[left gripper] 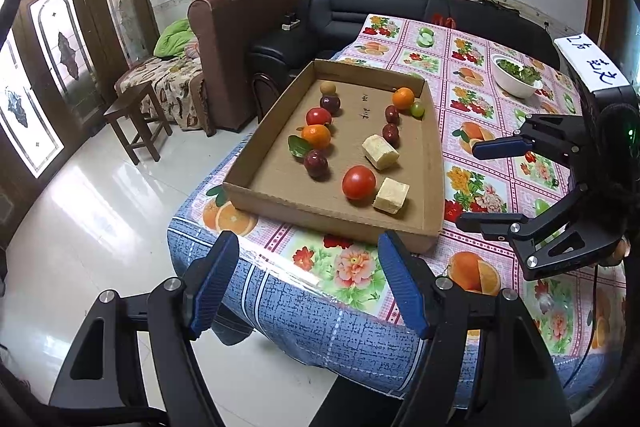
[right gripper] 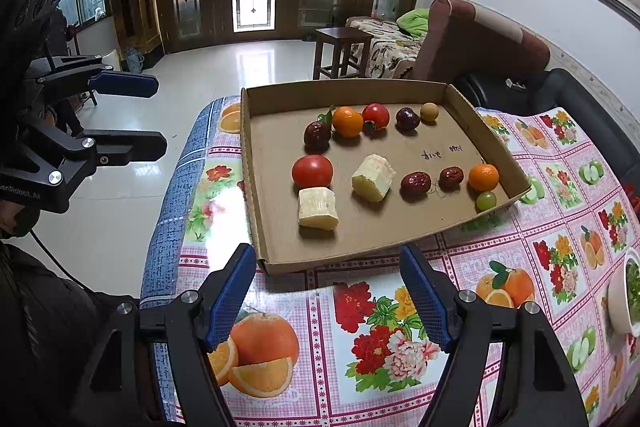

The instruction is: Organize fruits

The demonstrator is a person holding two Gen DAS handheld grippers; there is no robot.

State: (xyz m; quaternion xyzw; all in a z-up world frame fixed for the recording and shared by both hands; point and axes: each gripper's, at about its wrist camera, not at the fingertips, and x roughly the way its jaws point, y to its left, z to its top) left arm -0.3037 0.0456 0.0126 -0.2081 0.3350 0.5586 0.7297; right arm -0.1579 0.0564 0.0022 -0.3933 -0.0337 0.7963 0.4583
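Shallow cardboard tray lying on a surface covered with a pink checked cloth printed with oranges, apples and flowers. Handwriting in dark ink marks the tray floor; it cannot be read with certainty.

Far row in the right wrist view, from left to right: dark red plum, orange with a green leaf, tomato, second dark plum, small tan round fruit.

Near row: larger tomato touching a pale peeled block, a second pale block, two wrinkled red dates, another orange, and a green grape just beside it.

Left hand-held gripper: blue-padded fingers spread apart, nothing between them, poised over the surface's near edge, short of the tray. In the right wrist view its body bears partly cut-off white lettering ending in "Robot.AI".

Right hand-held gripper: fingers likewise spread and empty, short of the tray. A white label with blue handwritten characters sits on top of it.

White bowl of chopped greens stands farther back on the surface.
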